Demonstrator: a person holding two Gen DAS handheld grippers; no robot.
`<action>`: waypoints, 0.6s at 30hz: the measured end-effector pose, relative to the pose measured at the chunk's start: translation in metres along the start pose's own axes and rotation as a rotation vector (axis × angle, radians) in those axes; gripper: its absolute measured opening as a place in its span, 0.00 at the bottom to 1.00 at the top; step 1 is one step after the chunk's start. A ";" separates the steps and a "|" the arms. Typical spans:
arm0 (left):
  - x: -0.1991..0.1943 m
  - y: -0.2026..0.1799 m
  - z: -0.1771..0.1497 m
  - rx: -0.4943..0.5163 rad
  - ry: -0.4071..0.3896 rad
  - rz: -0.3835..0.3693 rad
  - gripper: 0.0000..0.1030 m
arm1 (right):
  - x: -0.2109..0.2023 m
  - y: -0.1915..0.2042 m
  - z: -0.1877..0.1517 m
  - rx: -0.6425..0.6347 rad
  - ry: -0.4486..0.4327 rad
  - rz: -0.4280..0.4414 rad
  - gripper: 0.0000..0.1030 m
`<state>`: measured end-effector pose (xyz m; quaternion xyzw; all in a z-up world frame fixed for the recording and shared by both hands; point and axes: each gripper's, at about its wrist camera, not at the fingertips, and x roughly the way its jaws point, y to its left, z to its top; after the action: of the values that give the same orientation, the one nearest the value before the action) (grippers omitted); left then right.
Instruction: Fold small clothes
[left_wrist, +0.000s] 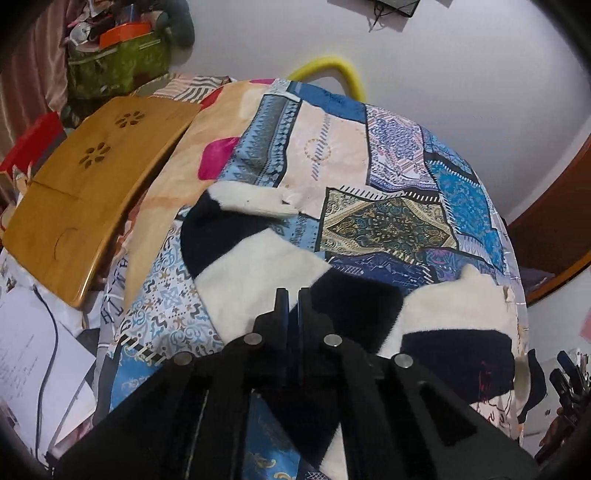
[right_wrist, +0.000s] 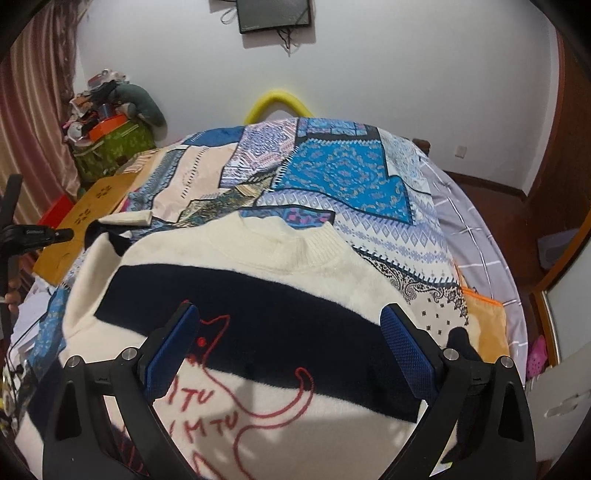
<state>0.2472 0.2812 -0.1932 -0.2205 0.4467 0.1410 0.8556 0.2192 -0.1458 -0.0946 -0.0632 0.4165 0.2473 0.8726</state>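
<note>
On patchwork bedspread (right_wrist: 343, 177), cream-navy sweater (right_wrist: 258, 295) under both grippers, left gripper (left_wrist: 291, 295) clenched on sleeve fabric, right gripper (right_wrist: 290, 325) released above chest, wooden lap tray (left_wrist: 92, 177) beside.

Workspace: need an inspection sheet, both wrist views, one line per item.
Surface: bed under a blue patchwork quilt.
Job's things: cream and navy striped sweater spread front up, red cat outline on the chest; one sleeve lies out to the side.
Clutter: wooden lap tray and papers beside the quilt; green storage box piled with items.
Grippers: left gripper shut, whether it pinches cloth cannot be told; right gripper open above the sweater chest.
Cables: dark cable across the papers; wires below the wall screen.
Surroundings: white wall, pink curtain, yellow foam arch.
</note>
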 end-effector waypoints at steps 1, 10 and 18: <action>0.004 0.006 -0.001 -0.018 0.019 0.002 0.07 | -0.001 0.000 0.000 -0.003 -0.002 0.002 0.95; 0.060 0.056 -0.030 -0.201 0.221 -0.029 0.37 | 0.007 -0.004 -0.008 0.025 0.029 0.004 0.95; 0.095 0.077 -0.033 -0.358 0.254 -0.170 0.37 | 0.026 -0.001 -0.016 0.034 0.079 0.012 0.95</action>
<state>0.2439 0.3351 -0.3075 -0.4213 0.4984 0.1164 0.7487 0.2223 -0.1416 -0.1249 -0.0553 0.4551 0.2429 0.8549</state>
